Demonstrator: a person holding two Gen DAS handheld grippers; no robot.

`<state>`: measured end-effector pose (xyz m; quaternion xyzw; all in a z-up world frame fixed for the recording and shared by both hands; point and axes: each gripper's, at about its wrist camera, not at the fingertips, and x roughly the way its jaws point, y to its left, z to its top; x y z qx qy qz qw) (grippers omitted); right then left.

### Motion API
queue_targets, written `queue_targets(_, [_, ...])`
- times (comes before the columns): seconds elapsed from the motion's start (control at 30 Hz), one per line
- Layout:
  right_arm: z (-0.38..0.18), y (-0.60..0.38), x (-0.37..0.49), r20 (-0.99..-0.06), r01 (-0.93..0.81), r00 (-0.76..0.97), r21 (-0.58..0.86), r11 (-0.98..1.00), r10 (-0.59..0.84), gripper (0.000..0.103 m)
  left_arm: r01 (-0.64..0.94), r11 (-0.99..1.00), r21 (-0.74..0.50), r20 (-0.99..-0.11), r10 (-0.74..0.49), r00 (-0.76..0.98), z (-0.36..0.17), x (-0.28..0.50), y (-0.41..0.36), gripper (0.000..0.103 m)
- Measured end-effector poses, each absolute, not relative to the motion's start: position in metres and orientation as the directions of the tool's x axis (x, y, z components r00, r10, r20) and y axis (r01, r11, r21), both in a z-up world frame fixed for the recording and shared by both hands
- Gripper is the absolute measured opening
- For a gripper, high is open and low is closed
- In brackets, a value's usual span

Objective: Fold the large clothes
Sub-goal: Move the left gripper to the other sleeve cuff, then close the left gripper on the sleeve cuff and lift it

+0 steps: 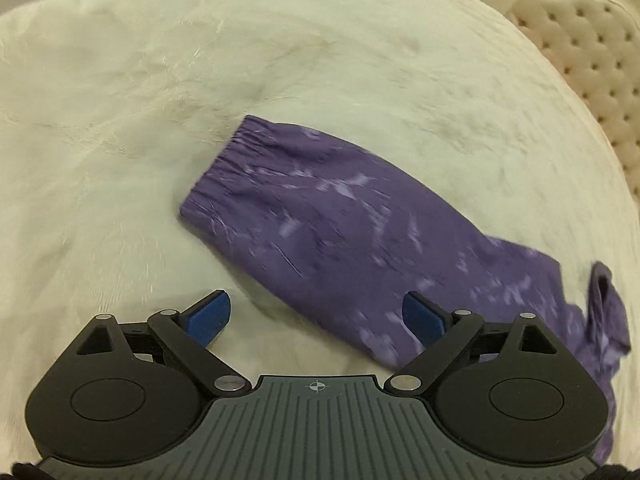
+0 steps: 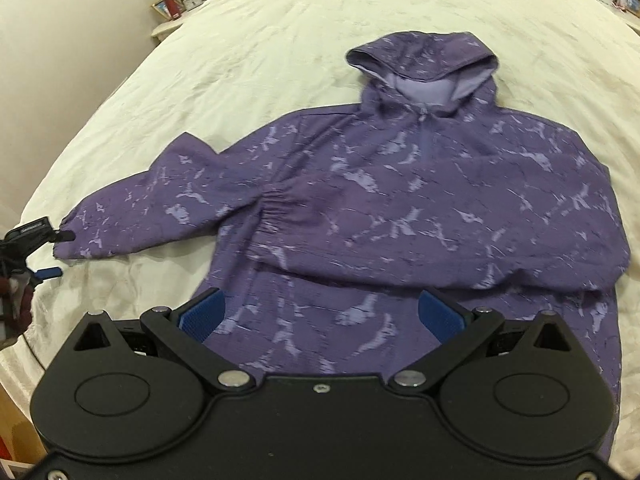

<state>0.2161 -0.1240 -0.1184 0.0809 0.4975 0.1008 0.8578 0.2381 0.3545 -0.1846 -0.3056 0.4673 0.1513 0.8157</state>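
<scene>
Purple hoodie [image 2: 400, 200] is spread flat on the bed [image 2: 260, 40]; left hand-held gripper [image 1: 316, 320] and right hand-held gripper [image 2: 320, 316] are held wide apart, empty.

Soft, even indoor light fills both views, bright on the cream bedspread [image 2: 280, 32] without glare. Shadows are faint, only a thin dark edge beneath the purple hooded jacket [image 2: 400, 184]. Fisheye distortion bows the bed toward the frame edges, with black corners. In the left wrist view, motion blur smears the jacket sleeve [image 1: 320, 220].
</scene>
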Motion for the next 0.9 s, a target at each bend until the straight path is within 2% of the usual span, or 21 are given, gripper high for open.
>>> queue_targets(0.2, [-0.118, -0.098, 0.224, -0.857, -0.12, 0.451, 0.218, 0.969, 0.249, 0.102, -0.527, 0.756, -0.389, -0.85, -0.073, 0.522, -0.207, 0.257, 0.365, 0.095])
queue_targets(0.3, [-0.121, -0.084, 0.23, -0.869, -0.146, 0.427, 0.206, 0.968, 0.25, 0.102, -0.516, 0.751, -0.411, -0.84, -0.093, 0.535, -0.213, 0.263, 0.366, 0.102])
queue_targets(0.63, [-0.13, -0.054, 0.248, -0.887, -0.194, 0.376, 0.207, 0.959, 0.268, 0.102, -0.554, 0.66, -0.507, -0.79, -0.099, 0.604, -0.221, 0.262, 0.383, 0.102])
queue_targets(0.7, [-0.132, -0.051, 0.249, -0.89, -0.199, 0.368, 0.206, 0.958, 0.268, 0.102, -0.548, 0.672, -0.498, -0.792, -0.096, 0.603, -0.219, 0.262, 0.383, 0.098])
queue_targets(0.73, [-0.133, -0.05, 0.25, -0.891, -0.202, 0.365, 0.206, 0.958, 0.269, 0.102, -0.549, 0.684, -0.481, -0.795, -0.076, 0.602, -0.217, 0.261, 0.382, 0.082])
queue_targets(0.77, [-0.134, -0.049, 0.25, -0.893, -0.204, 0.362, 0.206, 0.957, 0.269, 0.102, -0.553, 0.699, -0.454, -0.8, -0.047, 0.598, -0.214, 0.259, 0.381, 0.058])
queue_targets(0.8, [-0.134, -0.049, 0.25, -0.893, -0.206, 0.36, 0.206, 0.957, 0.27, 0.102, -0.556, 0.708, -0.436, -0.803, -0.026, 0.596, -0.212, 0.257, 0.381, 0.045])
queue_targets(0.83, [-0.135, -0.049, 0.249, -0.893, -0.208, 0.357, 0.208, 0.956, 0.272, 0.102, -0.559, 0.707, -0.434, -0.801, -0.019, 0.599, -0.21, 0.254, 0.382, 0.022])
queue_targets(0.9, [-0.136, -0.049, 0.248, -0.894, -0.213, 0.351, 0.212, 0.954, 0.277, 0.102, -0.552, 0.689, -0.469, -0.781, -0.032, 0.624, -0.206, 0.248, 0.385, 0.016])
